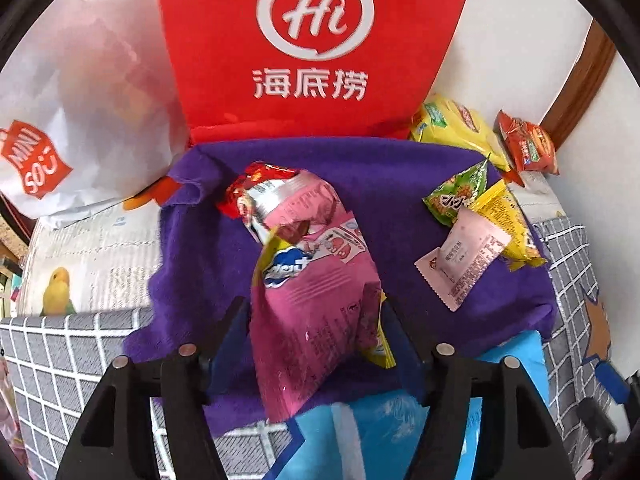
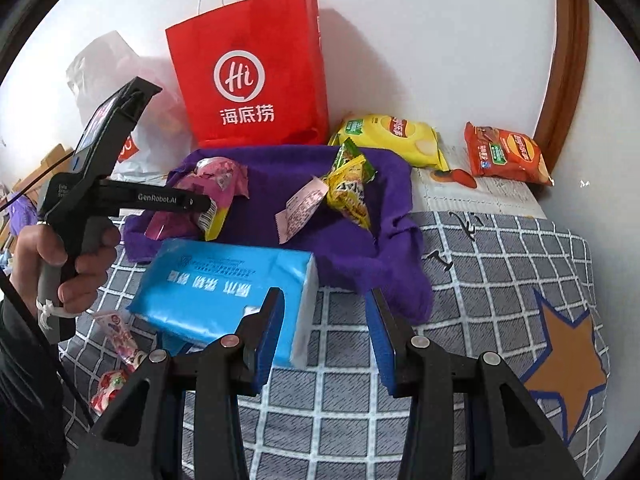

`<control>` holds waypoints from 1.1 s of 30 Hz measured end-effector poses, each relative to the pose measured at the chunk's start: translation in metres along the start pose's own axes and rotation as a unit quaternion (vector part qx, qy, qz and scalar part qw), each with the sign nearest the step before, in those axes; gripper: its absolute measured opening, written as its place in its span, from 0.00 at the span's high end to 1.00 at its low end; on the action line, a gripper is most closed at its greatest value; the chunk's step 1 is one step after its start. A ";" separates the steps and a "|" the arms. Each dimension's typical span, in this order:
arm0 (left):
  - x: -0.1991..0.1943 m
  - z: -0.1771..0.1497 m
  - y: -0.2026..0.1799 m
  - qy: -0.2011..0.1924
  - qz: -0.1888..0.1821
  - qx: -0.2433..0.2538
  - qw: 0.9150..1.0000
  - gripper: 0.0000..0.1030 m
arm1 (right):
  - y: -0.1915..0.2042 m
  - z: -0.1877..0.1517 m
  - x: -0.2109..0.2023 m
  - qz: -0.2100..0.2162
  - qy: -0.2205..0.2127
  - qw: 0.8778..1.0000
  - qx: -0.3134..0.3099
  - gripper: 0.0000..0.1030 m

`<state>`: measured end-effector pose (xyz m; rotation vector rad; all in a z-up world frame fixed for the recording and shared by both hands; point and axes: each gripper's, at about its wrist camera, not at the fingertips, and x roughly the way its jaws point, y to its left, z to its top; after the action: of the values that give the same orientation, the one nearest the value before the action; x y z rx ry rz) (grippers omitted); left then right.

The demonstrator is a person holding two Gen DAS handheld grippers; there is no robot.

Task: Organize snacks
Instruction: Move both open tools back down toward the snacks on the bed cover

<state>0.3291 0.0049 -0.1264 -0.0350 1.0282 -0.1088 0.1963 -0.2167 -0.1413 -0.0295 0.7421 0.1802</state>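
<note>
The left claw (image 1: pixel 316 316) is pinching a pink pack (image 1: pixel 316 292) over the purple cloth (image 1: pixel 400 168); the right claw (image 2: pixel 326 320) is hanging spread, empty; chips (image 2: pixel 392 136) are waiting outside

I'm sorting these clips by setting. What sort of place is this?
Probably a home bedroom: the snacks lie on a purple towel over a grid-patterned bedspread against a white wall, with a red shopping bag and a tissue pack close by.

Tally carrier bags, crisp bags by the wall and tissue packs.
Carrier bags: 2, red paper bag, white plastic bag
Crisp bags: 2, yellow crisp bag, orange-red crisp bag
Tissue packs: 1, blue tissue pack
Total: 5
</note>
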 end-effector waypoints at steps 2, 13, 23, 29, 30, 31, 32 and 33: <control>-0.012 -0.004 0.004 -0.008 0.004 0.002 1.000 0.32 | 0.005 -0.005 -0.004 0.010 -0.003 1.000 0.001 0.59; -0.077 -0.057 0.037 -0.038 0.006 -0.012 0.999 0.28 | 0.054 -0.045 -0.030 0.034 -0.006 0.999 0.003 0.59; -0.086 -0.113 0.045 -0.031 -0.014 -0.014 0.999 0.28 | 0.087 -0.095 -0.030 0.066 0.052 0.996 -0.002 0.59; -0.097 -0.136 0.049 -0.037 -0.033 -0.018 0.999 0.28 | 0.099 -0.124 -0.040 0.067 0.069 0.995 0.001 0.53; -0.099 -0.138 0.051 -0.037 -0.034 -0.020 0.999 0.28 | 0.101 -0.128 -0.038 0.065 0.074 0.995 0.001 0.53; -0.100 -0.141 0.052 -0.037 -0.036 -0.022 0.998 0.28 | 0.103 -0.132 -0.035 0.059 0.080 0.995 -0.002 0.53; -0.101 -0.144 0.053 -0.038 -0.037 -0.022 0.998 0.28 | 0.105 -0.136 -0.032 0.054 0.085 0.995 -0.005 0.53; -0.102 -0.147 0.053 -0.039 -0.037 -0.023 0.998 0.28 | 0.107 -0.139 -0.029 0.056 0.090 0.994 -0.006 0.53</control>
<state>0.1553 0.0722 -0.1192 -0.1179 0.9513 -0.1512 0.0637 -0.1288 -0.2198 -0.0163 0.9223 0.2915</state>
